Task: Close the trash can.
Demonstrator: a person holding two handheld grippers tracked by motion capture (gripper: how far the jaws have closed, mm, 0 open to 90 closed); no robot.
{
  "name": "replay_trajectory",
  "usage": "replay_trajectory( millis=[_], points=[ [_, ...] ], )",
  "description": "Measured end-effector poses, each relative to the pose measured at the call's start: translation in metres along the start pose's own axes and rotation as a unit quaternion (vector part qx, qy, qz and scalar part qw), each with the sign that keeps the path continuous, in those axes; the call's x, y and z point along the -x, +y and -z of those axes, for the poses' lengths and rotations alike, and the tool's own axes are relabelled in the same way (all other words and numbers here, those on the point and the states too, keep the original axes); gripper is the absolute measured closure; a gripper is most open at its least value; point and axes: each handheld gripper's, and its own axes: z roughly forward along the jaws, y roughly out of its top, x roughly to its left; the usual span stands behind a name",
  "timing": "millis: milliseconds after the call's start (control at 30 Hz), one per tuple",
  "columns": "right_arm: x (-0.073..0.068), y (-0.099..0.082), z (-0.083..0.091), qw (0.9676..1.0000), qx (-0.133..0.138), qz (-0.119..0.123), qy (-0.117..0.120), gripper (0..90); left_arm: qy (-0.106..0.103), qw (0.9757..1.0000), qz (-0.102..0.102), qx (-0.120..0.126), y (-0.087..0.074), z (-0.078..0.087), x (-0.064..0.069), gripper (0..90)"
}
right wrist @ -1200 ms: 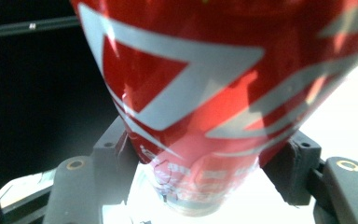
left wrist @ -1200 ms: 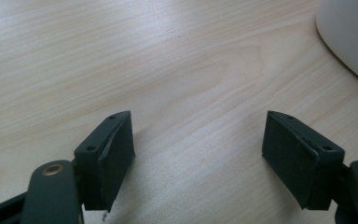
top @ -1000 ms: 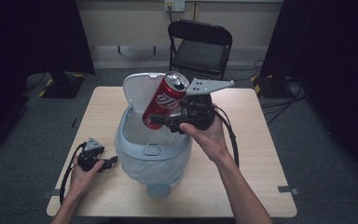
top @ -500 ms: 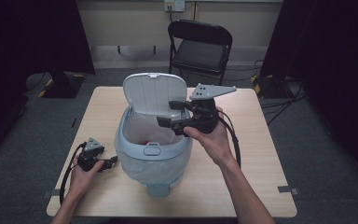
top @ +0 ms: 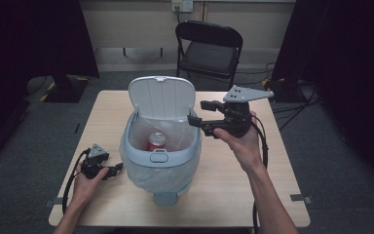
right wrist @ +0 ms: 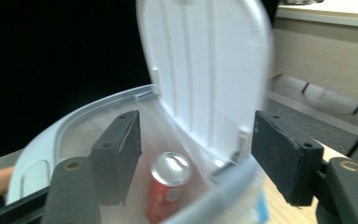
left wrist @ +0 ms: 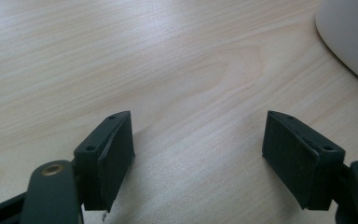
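The red can (top: 156,141) stands upright inside the lined bin (top: 159,157), near its front wall, under the raised lid (top: 161,97). I judge it light and thin-walled, smooth and a little slippery, easy to dent; if I had to take it again I would close across its round body at mid-height, gently. My right gripper (top: 198,113) hovers at the bin's right rim, jaws wide apart and holding nothing; in the right gripper view the can (right wrist: 167,187) sits below and between them, well down in the liner. My left gripper (top: 112,170) rests on the table (top: 224,195) just beside the bin's left side, jaws apart over bare wood (left wrist: 196,84).
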Motion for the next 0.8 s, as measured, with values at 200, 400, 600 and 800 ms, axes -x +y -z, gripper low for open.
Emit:
replay_trajectory(
  millis=[200, 400, 600, 800],
  points=[
    [0.016, 0.000, 0.006, 0.9995, 0.001, -0.013, -0.030, 33.2, 0.000, 1.0000, 0.000, 0.000, 0.000, 0.000, 0.000, 24.3],
    [0.030, 0.009, -0.002, 0.9983, -0.001, -0.015, -0.056, 33.2, 0.000, 1.0000, 0.000, 0.000, 0.000, 0.000, 0.000, 24.3],
    [0.050, 0.011, -0.009, 0.9951, 0.010, -0.034, -0.092, 33.2, 0.000, 1.0000, 0.000, 0.000, 0.000, 0.000, 0.000, 24.3],
    [0.060, 0.018, -0.025, 0.9925, 0.010, -0.035, -0.116, 33.7, 0.000, 1.0000, 0.000, 0.000, 0.000, 0.000, 0.000, 24.3]
  ],
)
